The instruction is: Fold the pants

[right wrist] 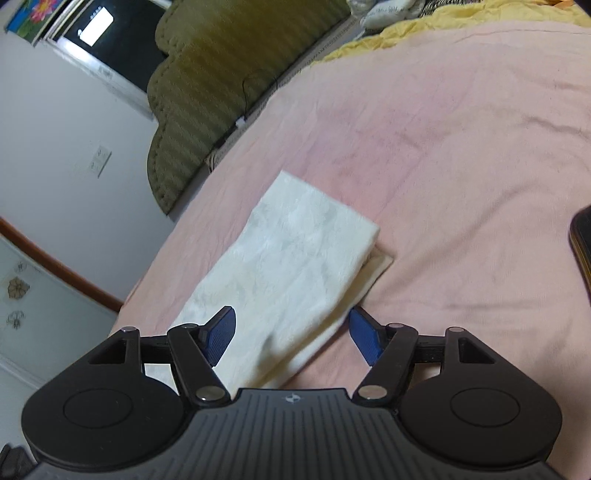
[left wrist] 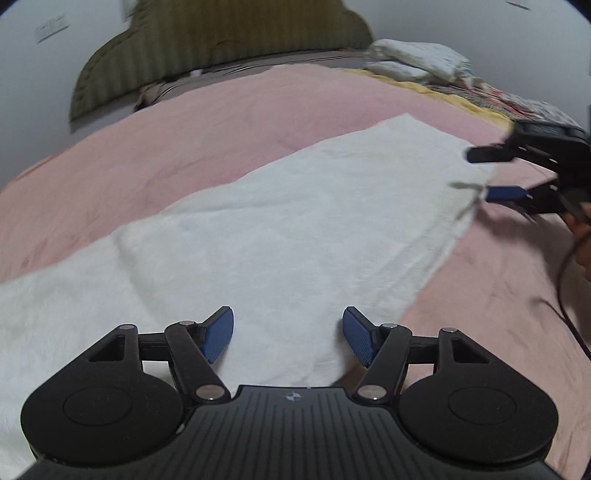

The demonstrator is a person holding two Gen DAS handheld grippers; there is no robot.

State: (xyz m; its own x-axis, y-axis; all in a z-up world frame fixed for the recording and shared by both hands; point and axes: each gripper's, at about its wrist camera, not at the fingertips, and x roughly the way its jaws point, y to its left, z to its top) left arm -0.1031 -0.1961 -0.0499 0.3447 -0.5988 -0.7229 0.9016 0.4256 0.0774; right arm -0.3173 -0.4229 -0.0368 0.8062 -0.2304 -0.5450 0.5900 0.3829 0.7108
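White pants [left wrist: 280, 229] lie flat as a long strip across a pink bedspread [left wrist: 207, 118]. In the right wrist view the pants [right wrist: 291, 266] run away from the camera with a folded far end. My left gripper [left wrist: 288, 338] is open and hovers over the near part of the pants, holding nothing. My right gripper [right wrist: 291, 338] is open over the near end of the pants. It also shows in the left wrist view [left wrist: 484, 173], open at the pants' right edge, where a thin cord hangs.
An olive striped headboard cushion [left wrist: 221, 40] stands at the back by the white wall. White bundled cloth [left wrist: 417, 61] and a yellow blanket [right wrist: 461, 22] lie at the bed's far side. A dark object [right wrist: 583, 247] lies at the right edge. A cable [left wrist: 565, 280] trails at right.
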